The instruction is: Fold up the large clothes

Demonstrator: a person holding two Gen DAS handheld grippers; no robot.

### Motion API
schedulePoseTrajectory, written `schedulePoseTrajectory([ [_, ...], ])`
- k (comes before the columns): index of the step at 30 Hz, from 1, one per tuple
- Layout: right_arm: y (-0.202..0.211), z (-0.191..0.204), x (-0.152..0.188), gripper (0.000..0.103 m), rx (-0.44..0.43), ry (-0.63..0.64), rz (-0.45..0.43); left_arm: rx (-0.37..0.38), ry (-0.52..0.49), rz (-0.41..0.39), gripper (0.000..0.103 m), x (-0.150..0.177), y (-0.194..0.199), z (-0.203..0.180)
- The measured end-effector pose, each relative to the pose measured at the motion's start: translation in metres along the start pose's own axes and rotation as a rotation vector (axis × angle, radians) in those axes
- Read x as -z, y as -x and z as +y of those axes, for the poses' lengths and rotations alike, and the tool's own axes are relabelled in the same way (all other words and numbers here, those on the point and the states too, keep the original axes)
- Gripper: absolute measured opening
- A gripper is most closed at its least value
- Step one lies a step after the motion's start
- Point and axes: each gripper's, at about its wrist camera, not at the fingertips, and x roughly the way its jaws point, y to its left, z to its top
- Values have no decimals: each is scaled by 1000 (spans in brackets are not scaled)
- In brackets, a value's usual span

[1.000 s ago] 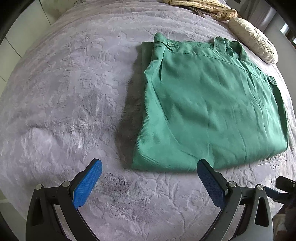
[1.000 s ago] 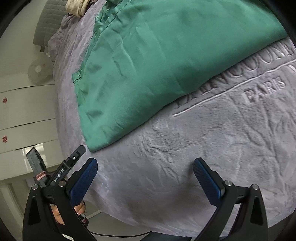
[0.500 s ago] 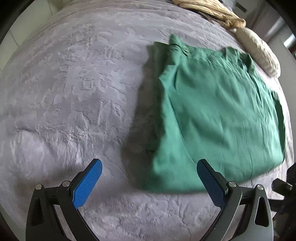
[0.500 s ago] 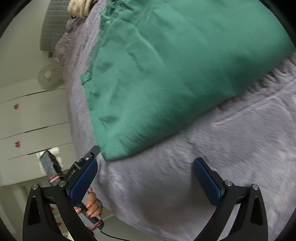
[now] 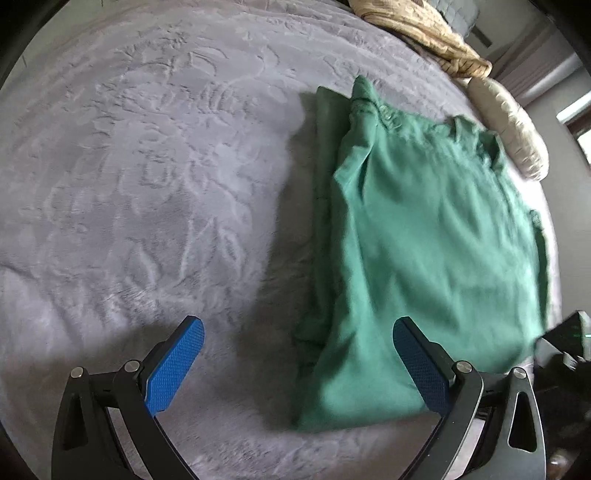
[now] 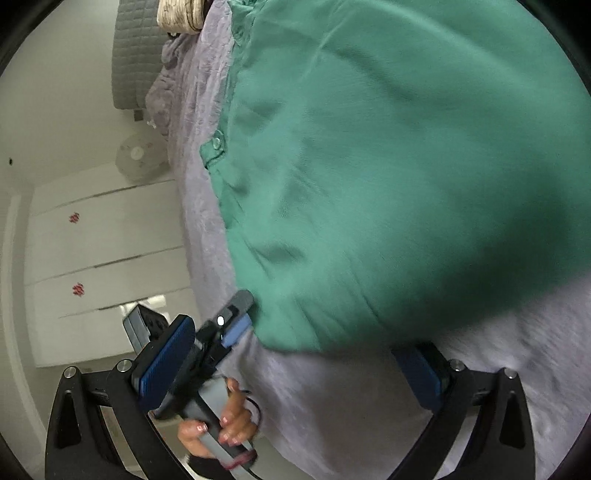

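Observation:
A folded green garment [image 5: 424, 251] lies flat on the grey embossed bedspread [image 5: 147, 184]. My left gripper [image 5: 295, 365] is open, its right blue pad [image 5: 417, 365] over the garment's near left corner and its left pad on bare blanket. In the right wrist view the garment [image 6: 388, 166] fills most of the frame. My right gripper [image 6: 295, 369] is open just above the garment's near edge. The other gripper [image 6: 229, 325] shows at that corner, held by a hand [image 6: 229, 421].
A beige pillow [image 5: 509, 129] and a crumpled tan cloth [image 5: 424, 33] lie at the bed's far right. In the right wrist view, white cabinets [image 6: 103, 258], a fan [image 6: 138, 157] and a grey headboard [image 6: 136, 48] stand beyond the bed's edge [image 6: 199, 258].
Both grippers have moved in toward the garment's near edge. The left one now has its right pad over the near left corner. Both stay open.

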Motion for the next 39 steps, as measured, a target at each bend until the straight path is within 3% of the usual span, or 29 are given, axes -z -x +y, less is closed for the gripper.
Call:
schedulePoseTrajectory([
  [6, -20, 2, -4, 99, -85, -53, -36, 168, 74, 35, 102, -17, -3, 9],
  [8, -21, -4, -2, 74, -110, -95, -27, 206, 76, 53, 103, -22, -7, 9],
  [10, -24, -9, -3, 16, -77, -117, -6, 221, 61, 70, 103, -26, -10, 5],
  [11, -23, -9, -3, 9, -73, -107, -3, 228, 50, 81, 103, -29, -13, 2],
  [16, 4, 24, -6, 8, -186, 17, -22, 345, 33, 141, 103, -43, -28, -13],
  [19, 15, 39, -9, 8, -176, 88, -12, 442, 56, 169, 103, -57, -39, -28],
  [21, 14, 41, -10, 8, -158, 109, 2, 443, 39, 164, 102, -63, -43, -43],
  [22, 11, 39, -9, 8, -135, 117, 16, 406, 15, 155, 88, -64, -45, -52],
  [23, 7, 37, -7, 8, -112, 117, 29, 343, -25, 156, 53, -64, -48, -61],
  [25, 3, 28, -4, 10, -39, 120, 74, 263, -72, 190, 26, -60, -58, -69],
  [28, 3, 26, 4, 12, 63, 179, 182, 251, -77, 161, 21, -58, -53, -71],
  [30, 20, 30, 6, 12, 87, 236, 203, 254, -84, 129, 19, -56, -40, -73],
  [32, 56, 38, -1, 12, 144, 326, 137, 254, -114, 94, 17, -53, -21, -77],
  [35, 103, 41, -26, 11, 289, 409, -36, 253, -156, 49, 17, -54, 0, -97],
  [37, 113, 29, -49, 8, 376, 424, -86, 263, -167, 27, 17, -57, 12, -111],
  [39, 104, 6, -68, 6, 417, 400, -71, 276, -175, 10, 17, -62, 23, -130],
])
